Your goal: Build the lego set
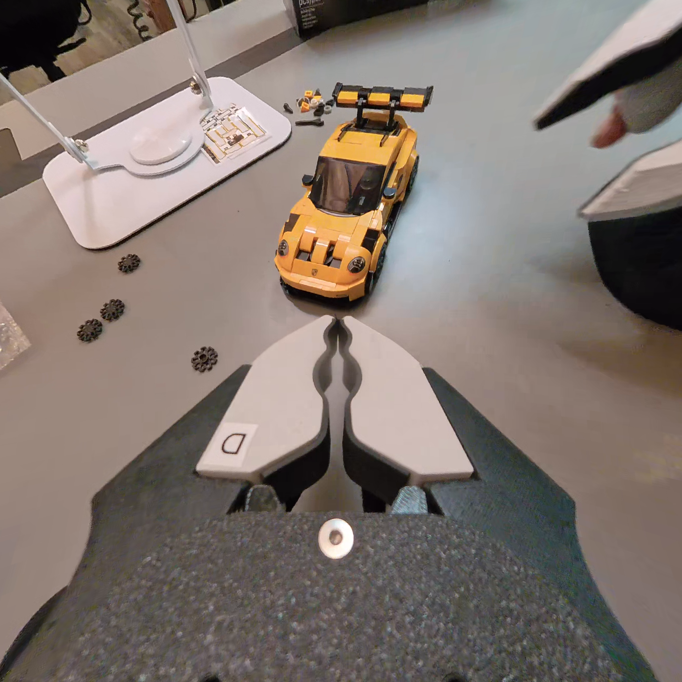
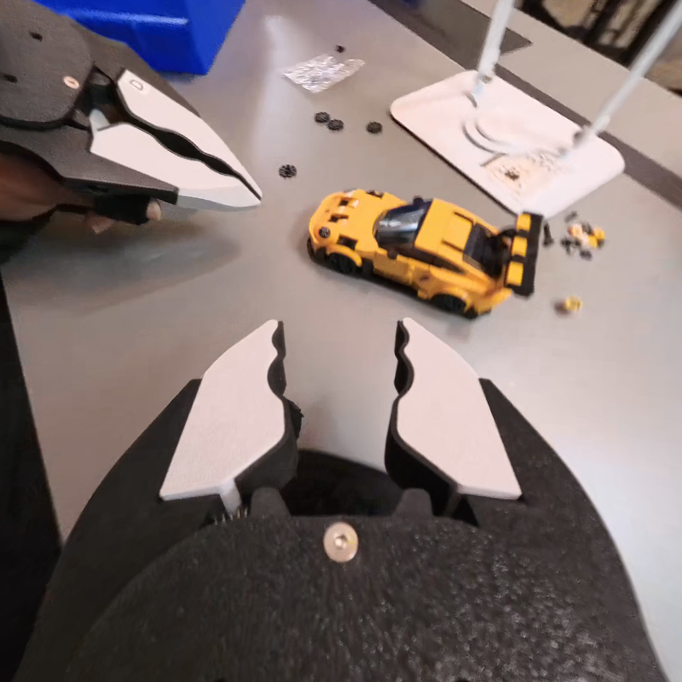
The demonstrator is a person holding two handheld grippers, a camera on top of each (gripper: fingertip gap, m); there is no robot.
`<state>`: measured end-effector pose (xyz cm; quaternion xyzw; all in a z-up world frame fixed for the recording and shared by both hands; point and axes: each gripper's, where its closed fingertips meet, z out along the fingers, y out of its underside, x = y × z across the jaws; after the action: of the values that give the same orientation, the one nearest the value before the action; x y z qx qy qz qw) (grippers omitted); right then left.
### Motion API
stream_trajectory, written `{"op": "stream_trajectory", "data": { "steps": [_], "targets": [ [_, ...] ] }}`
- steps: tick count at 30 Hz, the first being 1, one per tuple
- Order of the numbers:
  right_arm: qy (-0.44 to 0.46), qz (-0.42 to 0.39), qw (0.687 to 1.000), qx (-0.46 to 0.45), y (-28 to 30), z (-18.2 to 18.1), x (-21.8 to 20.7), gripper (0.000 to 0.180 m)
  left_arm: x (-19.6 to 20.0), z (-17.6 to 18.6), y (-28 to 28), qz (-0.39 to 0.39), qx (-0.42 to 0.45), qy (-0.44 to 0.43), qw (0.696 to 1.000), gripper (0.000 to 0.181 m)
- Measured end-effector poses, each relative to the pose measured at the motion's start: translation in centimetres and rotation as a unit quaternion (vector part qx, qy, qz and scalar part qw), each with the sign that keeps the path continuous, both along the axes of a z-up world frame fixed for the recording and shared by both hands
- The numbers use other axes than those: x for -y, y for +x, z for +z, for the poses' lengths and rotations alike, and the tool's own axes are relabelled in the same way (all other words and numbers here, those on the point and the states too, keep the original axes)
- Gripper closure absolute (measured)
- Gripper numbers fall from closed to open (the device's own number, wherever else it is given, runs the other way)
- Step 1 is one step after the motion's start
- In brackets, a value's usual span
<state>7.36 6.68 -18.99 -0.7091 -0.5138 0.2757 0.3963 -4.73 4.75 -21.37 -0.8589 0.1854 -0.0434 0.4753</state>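
Far left, on the grey table (image 1: 479, 184): a clear plastic bag (image 1: 9, 339) at the frame edge, then four loose black wheel hubs (image 1: 204, 358) scattered toward your left gripper.

Left of centre: a white stand base (image 1: 121, 206) carrying a sticker sheet (image 1: 236, 133).

Centre: your left gripper (image 1: 337, 320), fingertips pressed together on nothing, pointing at the nose of the yellow Lego car (image 1: 347, 206). The car stands on its wheels, rear wing (image 1: 382, 96) fitted, apart from both tools. A small heap of spare pieces (image 1: 313, 105) lies just beside the wing.

Right: your right gripper (image 2: 339, 324), jaws spread wide and empty, hovering short of the car's flank.

Risks: the hubs are small and flat; a closed tip nudging one would likely skate it off across the smooth table. Pressing a hub onto a wheel without bracing the car would likely push it sideways into the spare pieces or strain the wing.
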Motion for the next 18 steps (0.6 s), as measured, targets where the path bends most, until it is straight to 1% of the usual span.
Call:
{"op": "stream_trajectory", "data": {
  "steps": [2, 5, 7, 11, 13, 15, 18],
  "targets": [
    [-0.006, -0.060, 0.998, -0.016, 1.6, -0.2, 1.1, 0.124, -0.1, -0.3, 0.0, 0.004, -0.008, -0.002, 1.000, 0.181],
    [0.003, -0.094, 0.995, -0.026, 3.4, -0.7, 2.6, 0.126, -0.3, -0.5, 0.3, 0.011, -0.013, -0.004, 1.000, 0.181],
    [0.007, -0.100, 0.994, -0.037, 4.3, -0.7, 2.9, 0.127, -0.5, -0.5, 0.4, 0.016, -0.019, -0.003, 1.000, 0.181],
    [-0.029, -0.109, 0.990, -0.084, 4.9, -0.1, 2.5, 0.129, -0.7, -0.7, 0.8, 0.022, -0.027, -0.004, 0.999, 0.181],
    [-0.037, -0.109, 0.989, -0.093, 5.0, 0.0, 2.4, 0.130, -0.8, -0.8, 1.0, 0.022, -0.031, -0.004, 0.999, 0.181],
    [-0.035, -0.096, 0.991, -0.091, 4.9, 0.1, 2.5, 0.129, -0.8, -0.8, 1.3, 0.021, -0.031, -0.004, 0.999, 0.181],
    [0.002, -0.076, 0.995, -0.058, 5.2, 0.0, 1.6, 0.128, -0.8, -0.9, 1.6, 0.020, -0.032, -0.005, 0.999, 0.181]
  ]
}}
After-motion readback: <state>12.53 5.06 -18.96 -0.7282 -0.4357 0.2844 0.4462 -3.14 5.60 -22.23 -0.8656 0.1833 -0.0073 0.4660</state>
